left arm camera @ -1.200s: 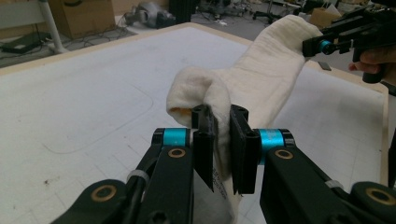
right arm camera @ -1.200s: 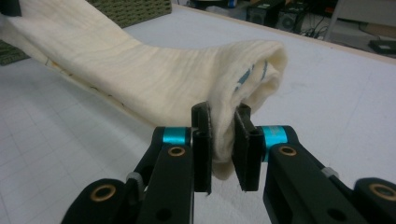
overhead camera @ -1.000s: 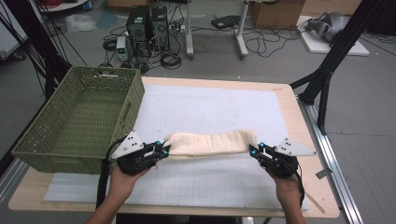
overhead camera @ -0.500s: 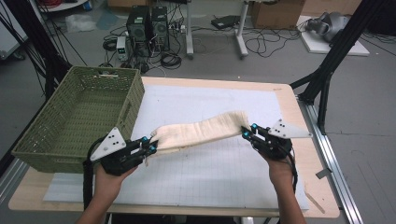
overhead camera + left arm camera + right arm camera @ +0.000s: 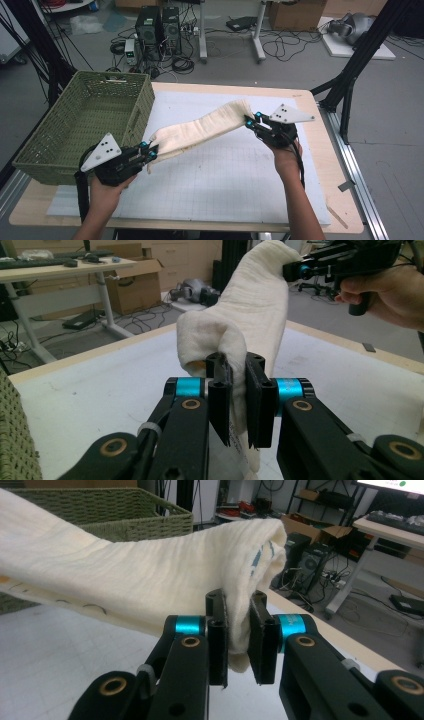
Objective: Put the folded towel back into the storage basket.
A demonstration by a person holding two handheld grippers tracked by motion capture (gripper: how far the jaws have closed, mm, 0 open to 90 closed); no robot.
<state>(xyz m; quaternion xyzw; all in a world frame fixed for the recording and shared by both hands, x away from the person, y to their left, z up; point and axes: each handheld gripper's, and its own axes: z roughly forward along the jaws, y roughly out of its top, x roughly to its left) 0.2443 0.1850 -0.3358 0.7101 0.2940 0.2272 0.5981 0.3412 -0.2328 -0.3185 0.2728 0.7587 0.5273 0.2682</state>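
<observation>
While the folded cream towel (image 5: 200, 131) hangs in the air between the two grippers, the job reads as carrying it over to the green woven basket (image 5: 80, 125) at the left edge of the surface (image 5: 225, 185). The left gripper (image 5: 149, 152) has its fingers (image 5: 220, 390) clamped on one end of the roll, low and just beside the basket's near corner; the right gripper (image 5: 250, 120) has its fingers (image 5: 218, 630) clamped on the other end, higher and over the middle of the white mat (image 5: 210, 175). The towel slopes up from left to right and sags a little in the middle, clear of the mat.

To do this well, I would judge that both ends need to rise together so the low end clears the basket's wall instead of dragging against the weave. Keeping the hands about as far apart as they are should hold the cloth taut enough that the fold does not open; bringing them closer would let the middle droop and catch on the rim. In the left gripper view only a thin bite of fabric sits between the fingers, with a loose lobe bulging above them, so a sharp tug could pull it free. A slow, level sweep over the rim, then lowering both ends evenly before letting go, looks the safest course
</observation>
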